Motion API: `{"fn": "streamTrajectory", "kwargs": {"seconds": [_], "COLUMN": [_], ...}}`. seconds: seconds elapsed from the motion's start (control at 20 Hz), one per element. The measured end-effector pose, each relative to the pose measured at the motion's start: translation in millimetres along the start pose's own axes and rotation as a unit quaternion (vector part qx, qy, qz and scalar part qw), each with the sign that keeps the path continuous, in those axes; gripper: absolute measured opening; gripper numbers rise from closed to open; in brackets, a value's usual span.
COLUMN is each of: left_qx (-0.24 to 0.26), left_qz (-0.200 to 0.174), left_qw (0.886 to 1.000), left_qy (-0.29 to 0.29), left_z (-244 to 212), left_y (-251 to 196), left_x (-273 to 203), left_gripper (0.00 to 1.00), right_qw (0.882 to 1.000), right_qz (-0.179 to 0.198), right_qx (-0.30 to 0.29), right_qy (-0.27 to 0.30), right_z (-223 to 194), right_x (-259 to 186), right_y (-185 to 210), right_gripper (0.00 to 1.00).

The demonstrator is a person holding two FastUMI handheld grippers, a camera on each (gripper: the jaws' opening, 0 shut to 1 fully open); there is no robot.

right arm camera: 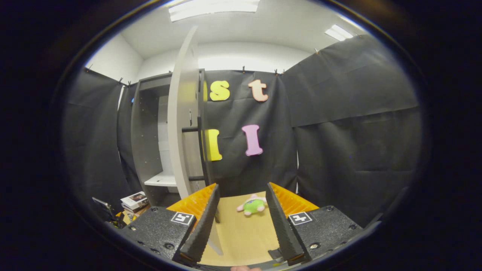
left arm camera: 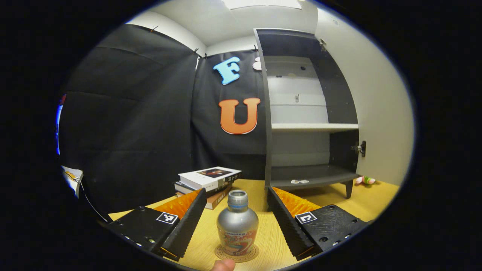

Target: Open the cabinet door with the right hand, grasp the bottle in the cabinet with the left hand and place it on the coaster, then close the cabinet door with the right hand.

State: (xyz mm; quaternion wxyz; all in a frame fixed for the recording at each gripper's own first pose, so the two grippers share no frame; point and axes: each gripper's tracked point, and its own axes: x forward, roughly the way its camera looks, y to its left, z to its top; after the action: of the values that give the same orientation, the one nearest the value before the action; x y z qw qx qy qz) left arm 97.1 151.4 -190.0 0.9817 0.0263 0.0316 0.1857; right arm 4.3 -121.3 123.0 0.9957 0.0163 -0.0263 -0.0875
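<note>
A small silver bottle (left arm camera: 237, 224) with a colourful label stands upright on a round coaster (left arm camera: 237, 254) on the wooden table. My left gripper (left arm camera: 237, 226) is open, its fingers either side of the bottle with a gap on both sides. Behind it the cabinet (left arm camera: 308, 124) stands with its door swung wide and its shelves bare. In the right gripper view the pale cabinet door (right arm camera: 184, 124) juts out edge-on, just left of my right gripper (right arm camera: 241, 222), which is open and holds nothing.
A stack of books (left arm camera: 207, 182) lies on the table left of the cabinet. A small plush toy (right arm camera: 253, 205) rests on the table ahead of the right gripper. A white object (left arm camera: 300, 181) lies on the cabinet's bottom shelf.
</note>
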Motion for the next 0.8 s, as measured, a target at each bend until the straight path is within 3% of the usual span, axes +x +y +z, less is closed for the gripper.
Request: {"fn": "streamTrajectory", "kwargs": {"seconds": [0.2,0.35,0.5,0.65,0.7,0.8], "left_qx": [0.003,-0.007,-0.020,-0.011,-0.007,0.000], "left_qz": [-0.022,-0.060,-0.079,-0.097,-0.101,-0.112], "left_qw": [1.000,0.998,0.997,0.995,0.995,0.994], "left_qy": [-0.014,-0.006,-0.008,0.000,0.002,0.003], "left_z": [52.7,84.9,115.9,136.1,140.8,148.3], "left_y": [-5.1,-20.4,-24.4,-29.9,-31.5,-34.5], "left_x": [-11.5,-30.0,-47.4,-61.6,-67.0,-76.2], "left_gripper": [0.97,0.97,0.97,1.00,0.97,0.97], "right_qw": [1.000,1.000,1.000,1.000,0.999,1.000], "right_qz": [0.010,0.020,0.010,0.029,0.033,0.027], "right_qx": [0.006,0.003,-0.004,-0.007,-0.005,-0.004], "right_qy": [-0.004,-0.002,0.005,-0.003,-0.006,-0.014], "right_z": [-1.0,-4.5,-6.1,5.5,8.9,13.9], "right_x": [11.3,25.6,39.5,56.1,61.2,72.1], "right_y": [-1.0,1.5,-3.8,9.7,13.5,13.0], "right_gripper": [0.77,0.77,0.77,0.77,0.78,0.77]}}
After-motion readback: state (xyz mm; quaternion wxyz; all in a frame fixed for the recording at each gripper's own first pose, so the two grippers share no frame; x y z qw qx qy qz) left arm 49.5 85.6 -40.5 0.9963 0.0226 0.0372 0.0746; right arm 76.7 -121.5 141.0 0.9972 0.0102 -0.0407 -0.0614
